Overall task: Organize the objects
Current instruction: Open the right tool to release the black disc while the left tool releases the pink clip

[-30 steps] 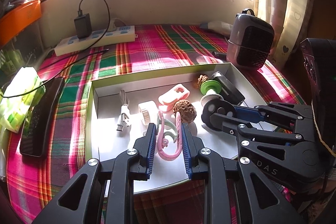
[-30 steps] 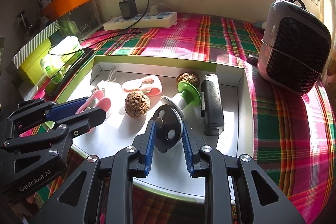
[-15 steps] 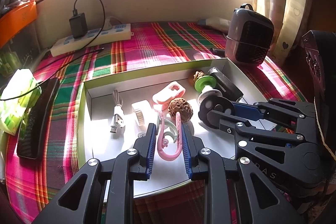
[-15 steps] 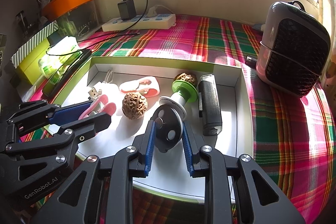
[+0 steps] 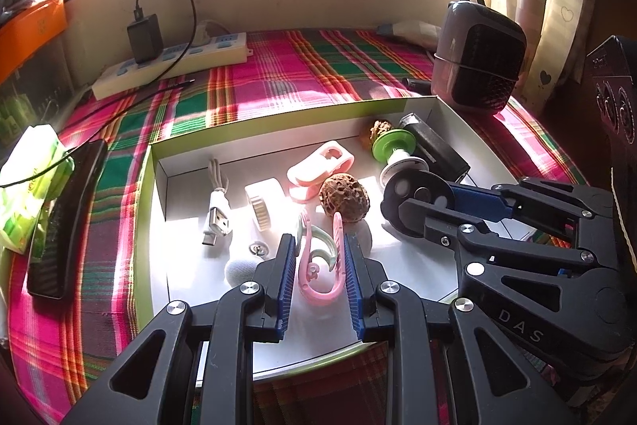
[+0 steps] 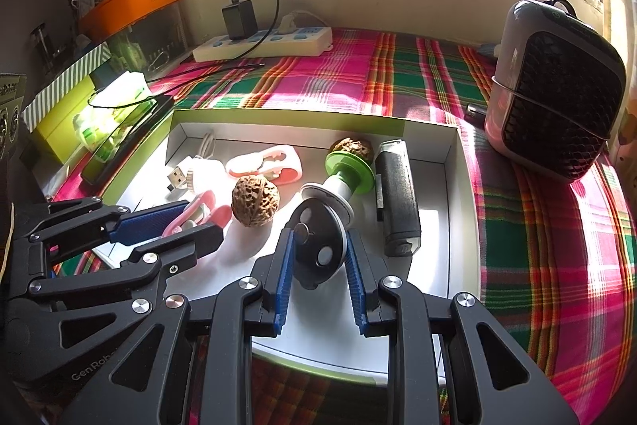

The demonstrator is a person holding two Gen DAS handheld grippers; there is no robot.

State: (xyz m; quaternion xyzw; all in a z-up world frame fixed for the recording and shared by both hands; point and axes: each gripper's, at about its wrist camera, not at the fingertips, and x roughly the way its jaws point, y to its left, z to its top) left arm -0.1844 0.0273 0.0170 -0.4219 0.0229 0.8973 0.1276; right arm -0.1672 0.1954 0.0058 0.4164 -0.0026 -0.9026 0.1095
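Observation:
A white shallow box (image 5: 159, 186) with a green rim lies on the plaid cloth. My left gripper (image 5: 320, 245) is shut on a pink clip (image 5: 320, 277) above the box's front. My right gripper (image 6: 318, 245) is shut on a black disc (image 6: 318, 245); this disc also shows in the left wrist view (image 5: 418, 194). In the box lie a walnut (image 6: 254, 200), a second walnut (image 6: 352, 148), a green-and-white spool (image 6: 346, 174), a black block (image 6: 398, 194), a pink holder (image 6: 266, 164), a USB cable (image 5: 217, 214) and a white ring (image 5: 262, 202).
A grey heater (image 6: 557, 98) stands right of the box. A white power strip (image 6: 262, 44) with a black charger (image 6: 239, 18) lies at the back wall. A dark comb (image 5: 63, 218) and a green packet (image 5: 28, 194) lie left of the box.
Both grippers have pulled back and up a little with their objects still held; the box and its contents look slightly farther away.

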